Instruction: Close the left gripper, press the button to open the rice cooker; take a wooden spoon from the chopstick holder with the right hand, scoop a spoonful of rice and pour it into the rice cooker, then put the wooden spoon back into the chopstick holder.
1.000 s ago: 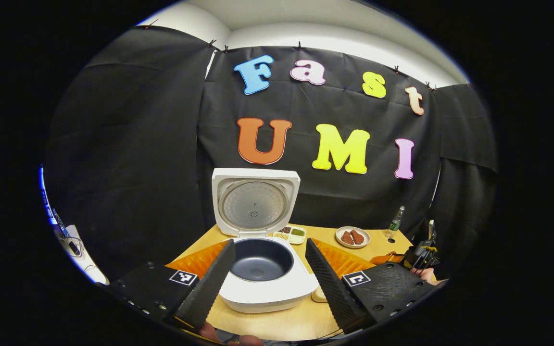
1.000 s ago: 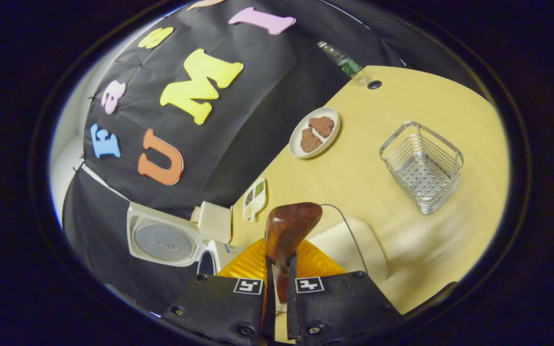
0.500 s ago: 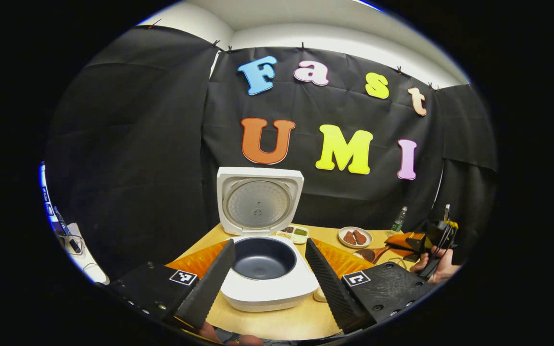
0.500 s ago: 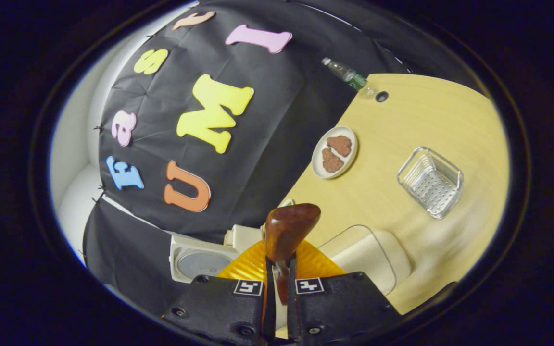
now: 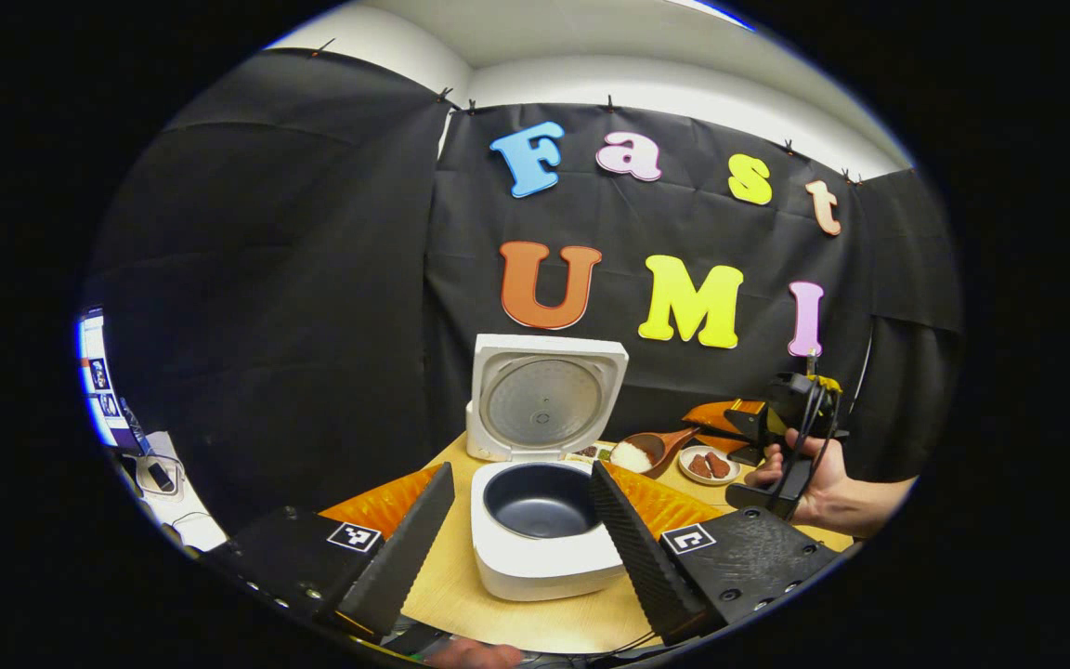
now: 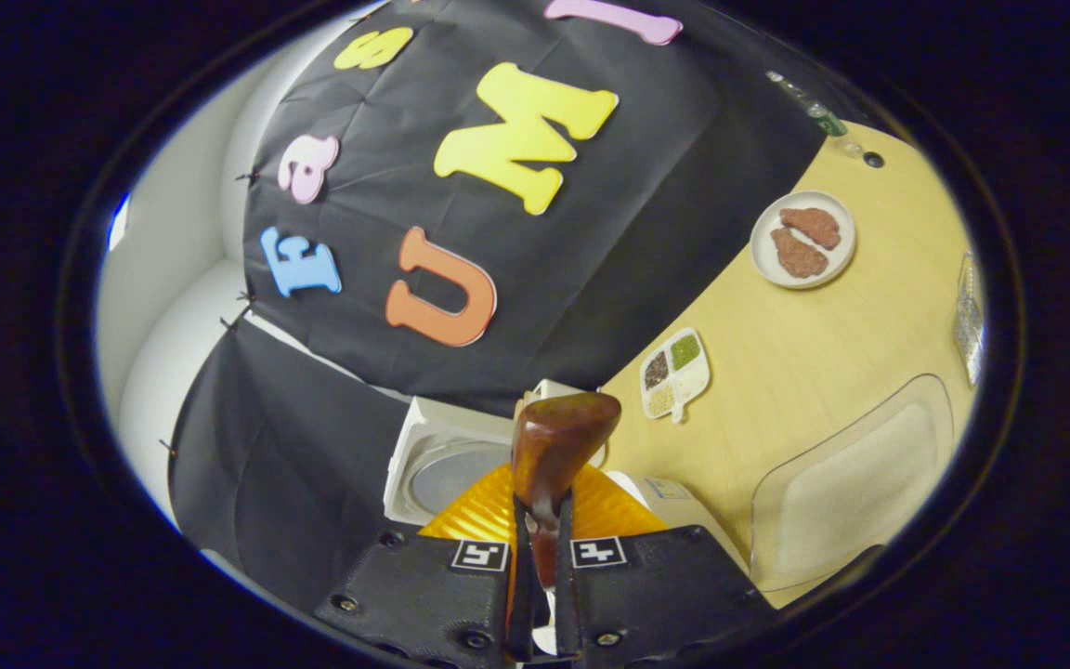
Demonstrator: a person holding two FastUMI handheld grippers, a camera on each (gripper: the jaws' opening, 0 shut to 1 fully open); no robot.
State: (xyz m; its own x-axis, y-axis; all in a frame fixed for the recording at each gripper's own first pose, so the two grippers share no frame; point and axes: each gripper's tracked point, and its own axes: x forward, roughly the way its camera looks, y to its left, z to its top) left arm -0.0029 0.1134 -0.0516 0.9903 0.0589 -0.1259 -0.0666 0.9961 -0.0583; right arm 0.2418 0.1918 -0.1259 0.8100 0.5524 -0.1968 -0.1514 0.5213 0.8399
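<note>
Standing open-lidded on the worktop (image 5: 516,627), the rice cooker (image 5: 544,506) sits just beyond and between the left gripper's (image 5: 521,530) widely spread, empty fingers. Farther right of those fingers, the right gripper (image 5: 725,426) has its fingers clamped on the wooden spoon (image 5: 648,451), whose bowl carries rice (image 5: 631,456) near the cooker's rim.

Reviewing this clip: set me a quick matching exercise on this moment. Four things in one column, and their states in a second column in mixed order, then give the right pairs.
Things:
1. rice cooker
2. wooden spoon
3. left gripper
4. small round plate

States:
A. fingers spread apart, holding nothing
B. carries two brown pieces
C. lid up, dark inner pot bare
D. loaded with white rice, held in the right gripper

Pairs: 1-C, 2-D, 3-A, 4-B
</note>
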